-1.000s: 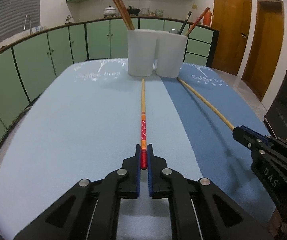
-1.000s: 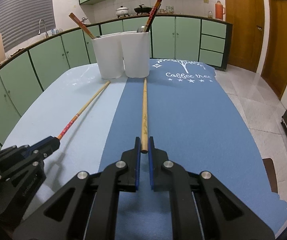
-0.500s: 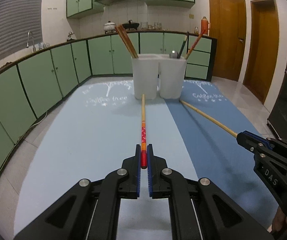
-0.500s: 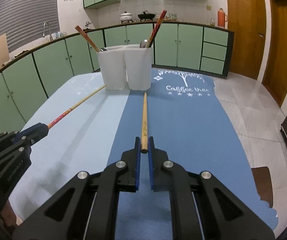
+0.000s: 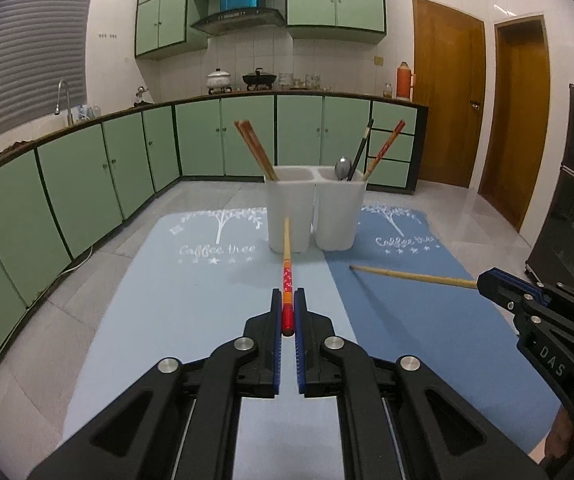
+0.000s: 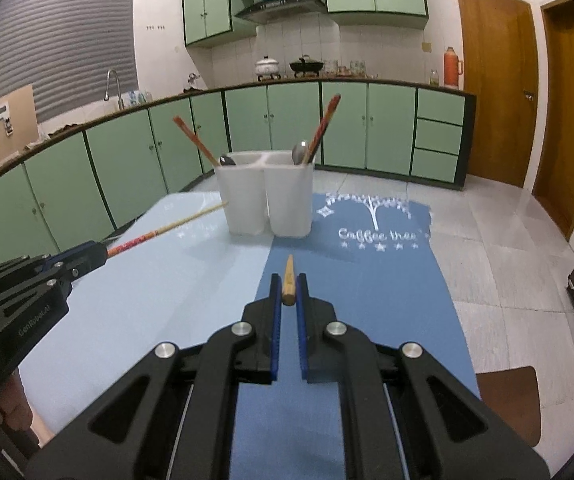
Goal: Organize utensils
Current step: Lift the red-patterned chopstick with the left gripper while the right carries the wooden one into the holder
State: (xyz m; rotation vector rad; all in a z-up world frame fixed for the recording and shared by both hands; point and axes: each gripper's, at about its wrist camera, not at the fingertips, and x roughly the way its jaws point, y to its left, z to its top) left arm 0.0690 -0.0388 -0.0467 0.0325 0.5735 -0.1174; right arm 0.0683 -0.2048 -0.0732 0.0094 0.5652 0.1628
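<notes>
My left gripper (image 5: 287,300) is shut on the red end of a red-patterned chopstick (image 5: 286,256), which is lifted and points at the white two-compartment holder (image 5: 311,216). My right gripper (image 6: 288,282) is shut on the butt of a plain bamboo chopstick (image 6: 288,274), also raised and aimed toward the holder (image 6: 265,200). Each gripper shows in the other's view: the right gripper (image 5: 491,282) with the bamboo chopstick (image 5: 407,277), the left gripper (image 6: 91,254) with the red chopstick (image 6: 159,232). Chopsticks and spoons stand in the holder.
A light blue mat (image 5: 191,300) and a darker blue mat (image 5: 427,320) cover the table side by side, with the holder at their far end. A brown chair seat (image 6: 507,396) sits by the table's right edge. Green cabinets and wooden doors lie beyond.
Both grippers have risen, each lifting its chopstick off the mats. The chopsticks now hang in the air and the table looks farther below.
</notes>
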